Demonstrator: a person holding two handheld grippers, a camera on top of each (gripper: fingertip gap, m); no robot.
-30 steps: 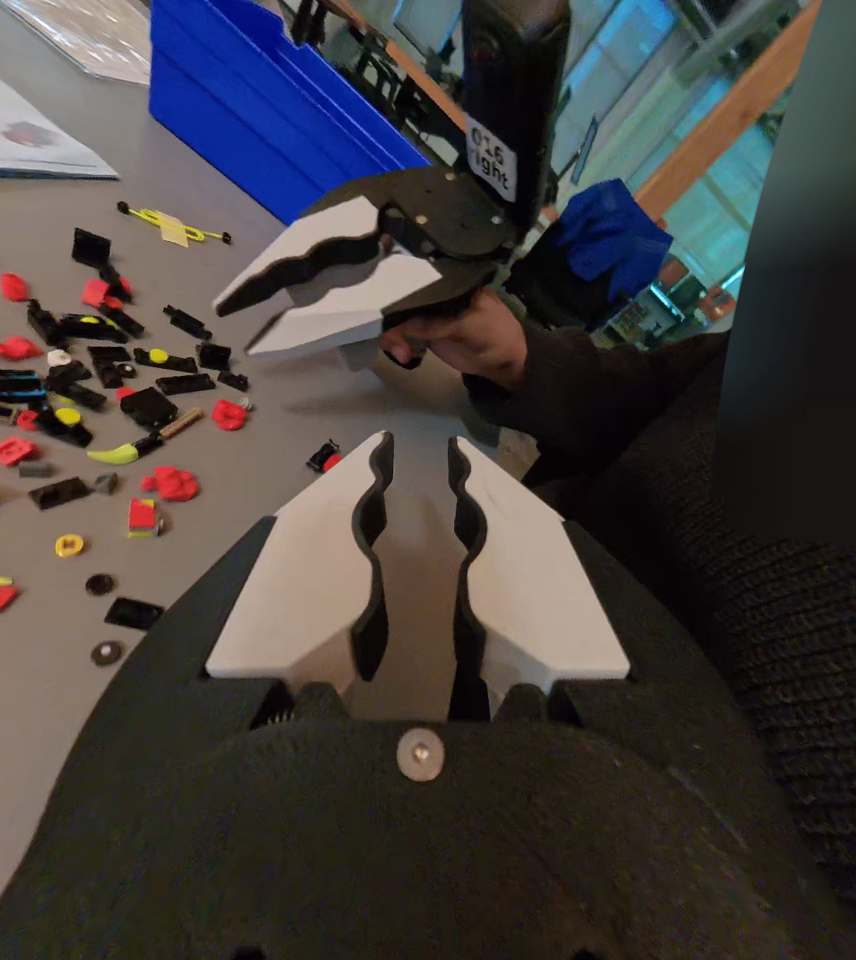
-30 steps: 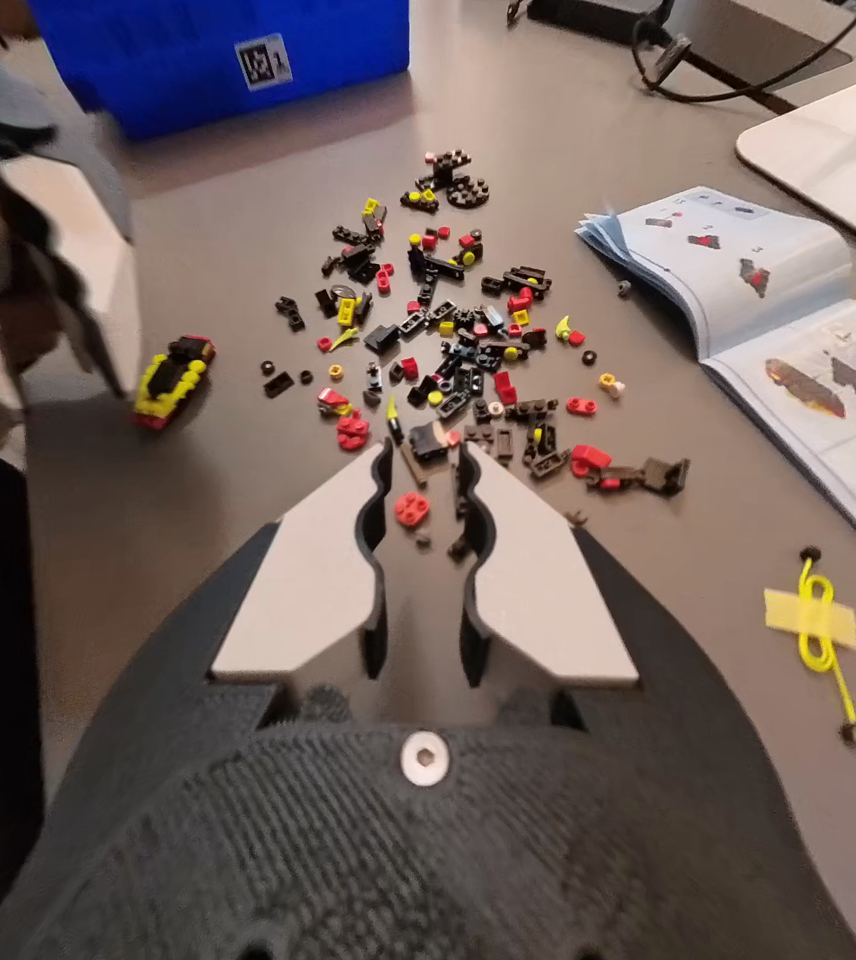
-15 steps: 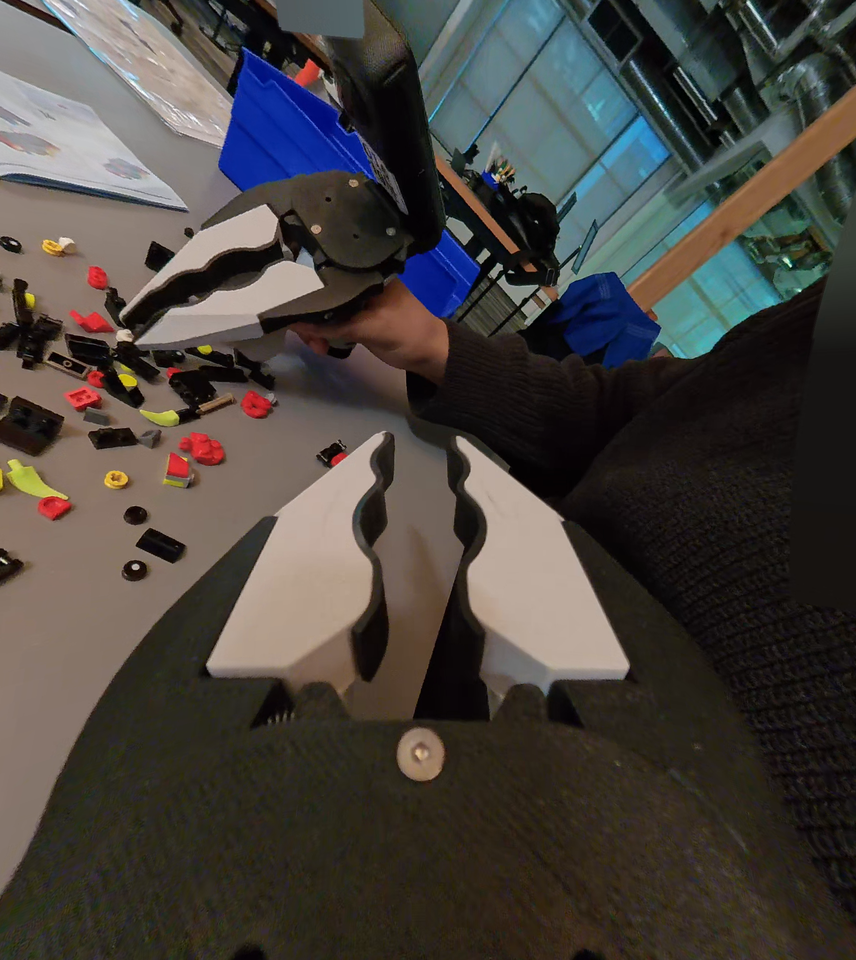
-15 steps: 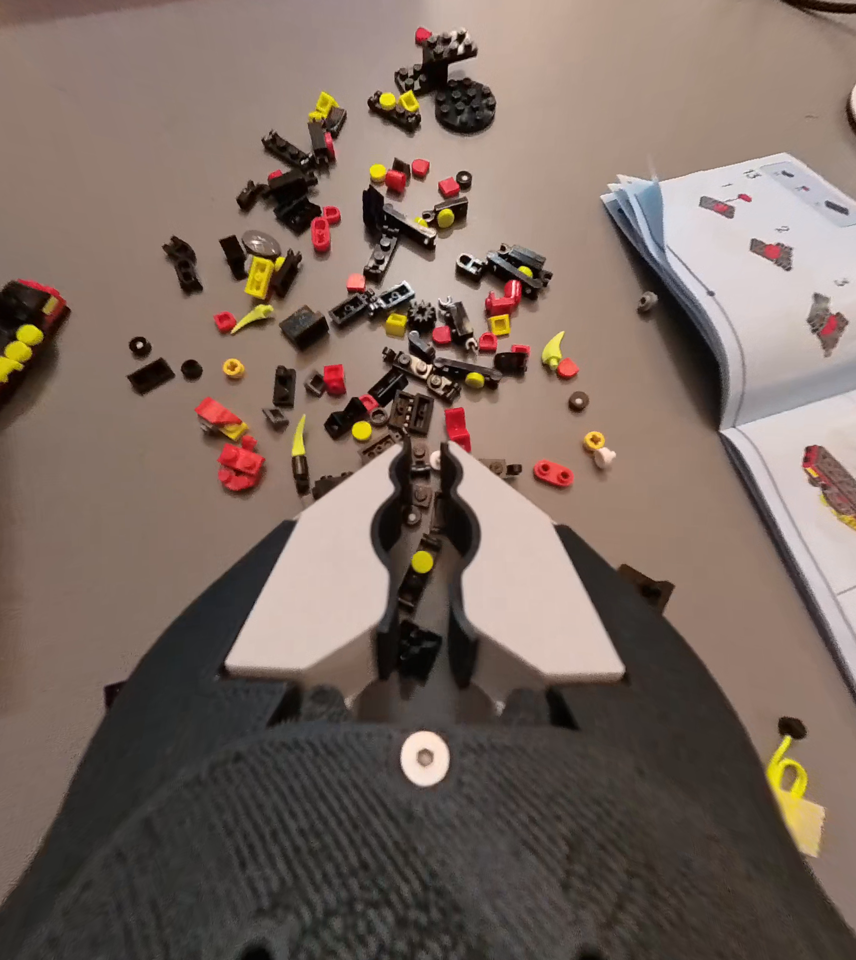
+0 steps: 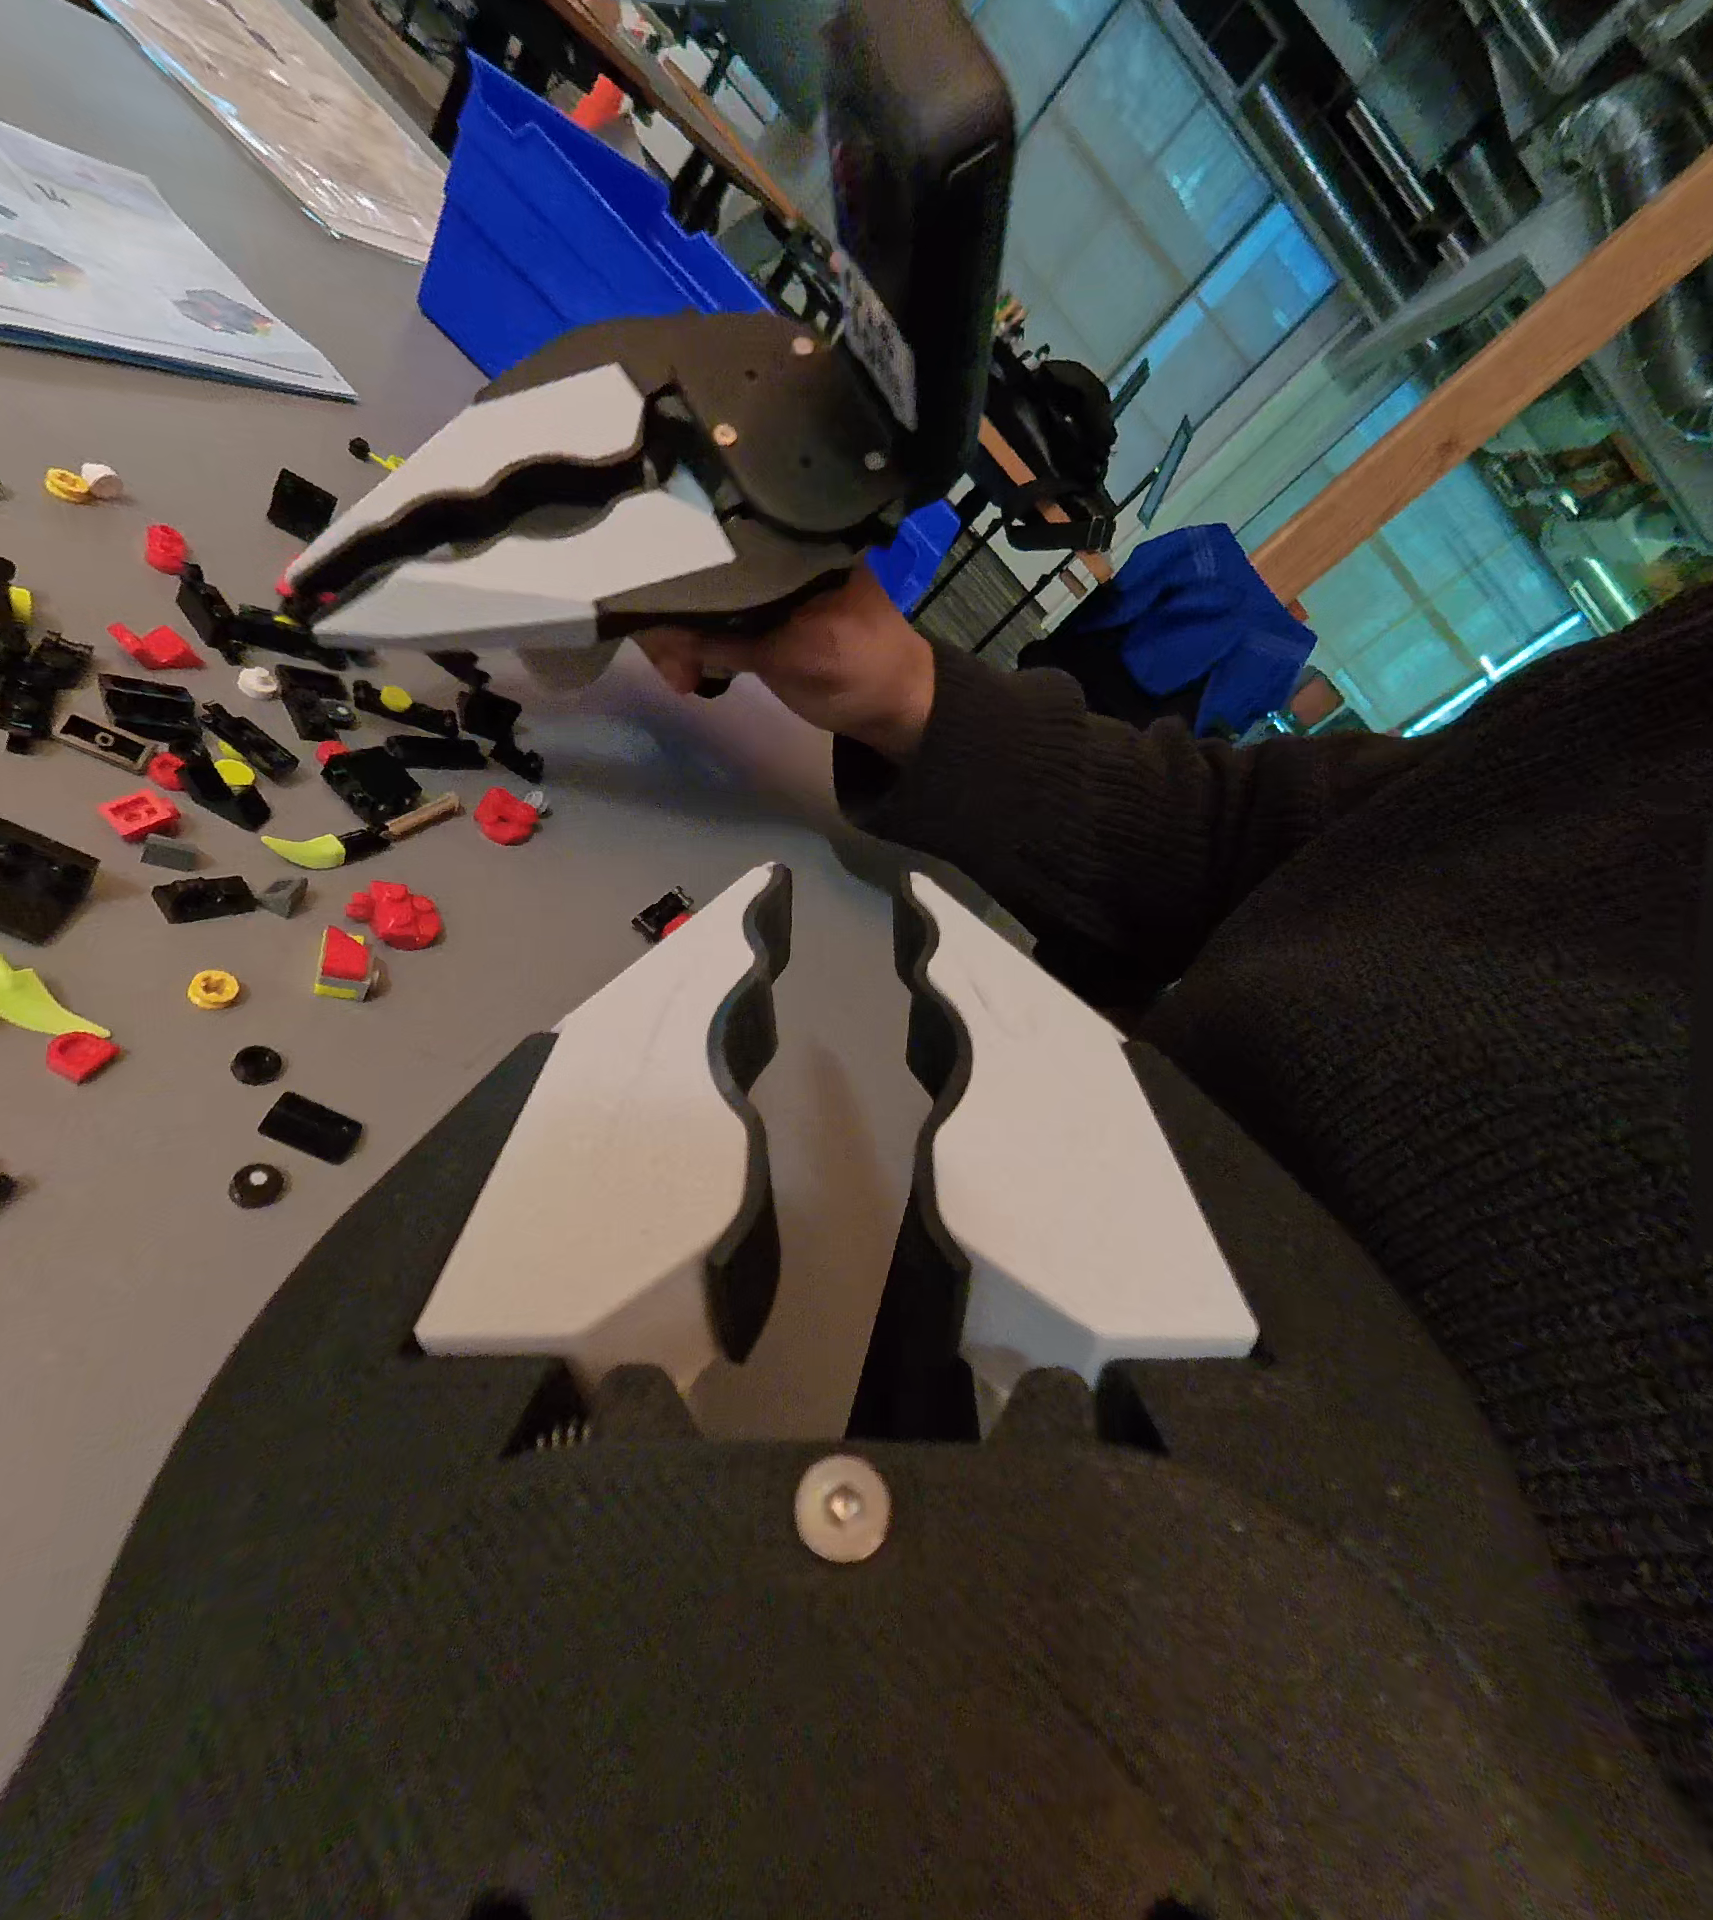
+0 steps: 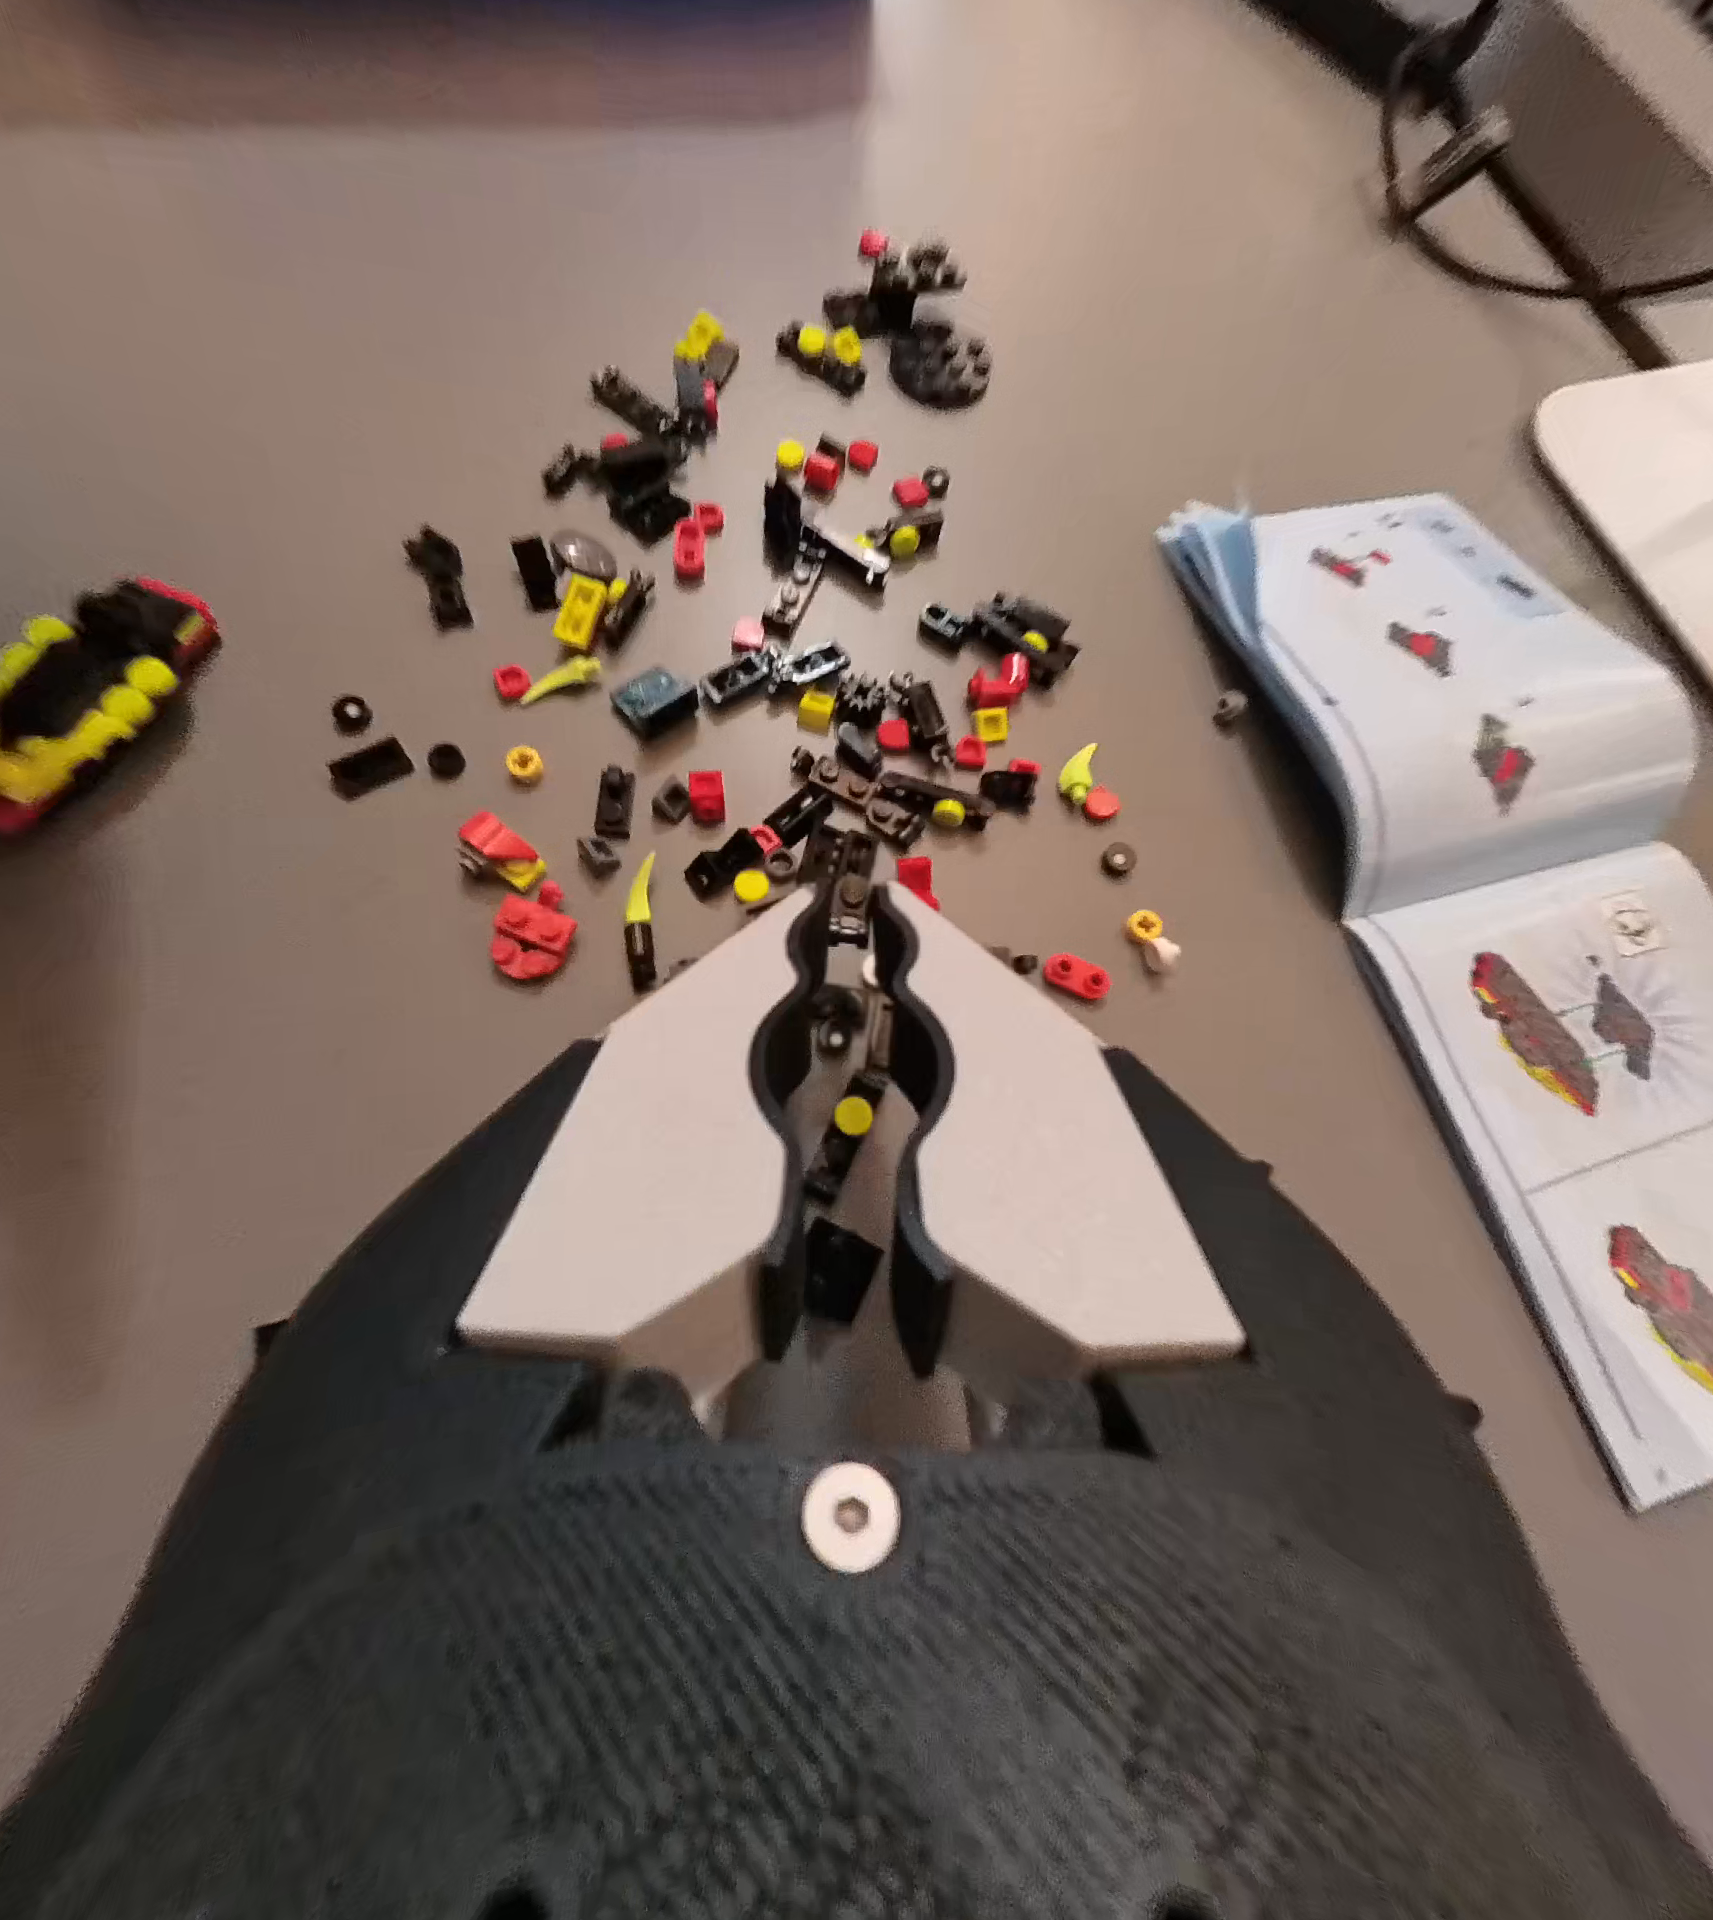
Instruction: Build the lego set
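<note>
Fingers (image 6: 909, 914) clamping lengthwise black brick (image 6: 847, 914)

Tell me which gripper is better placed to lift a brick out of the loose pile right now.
Right, I'd judge. The right gripper is down in the brick pile, its tips closed around a small black piece. The left gripper hangs open beside the pile, with only bare table between its fingers.

Pieces spread over my table (image 6: 208, 312), booklet to the right.

In my right wrist view the loose pieces (image 6: 758, 644) fill the middle of the frame; a small built model (image 6: 73, 696) sits at the left edge, well apart from them, and the open booklet (image 6: 1517, 831) lies at the right. A bin (image 5: 561, 249) stands behind the pieces, upper middle of my left wrist view.
</note>
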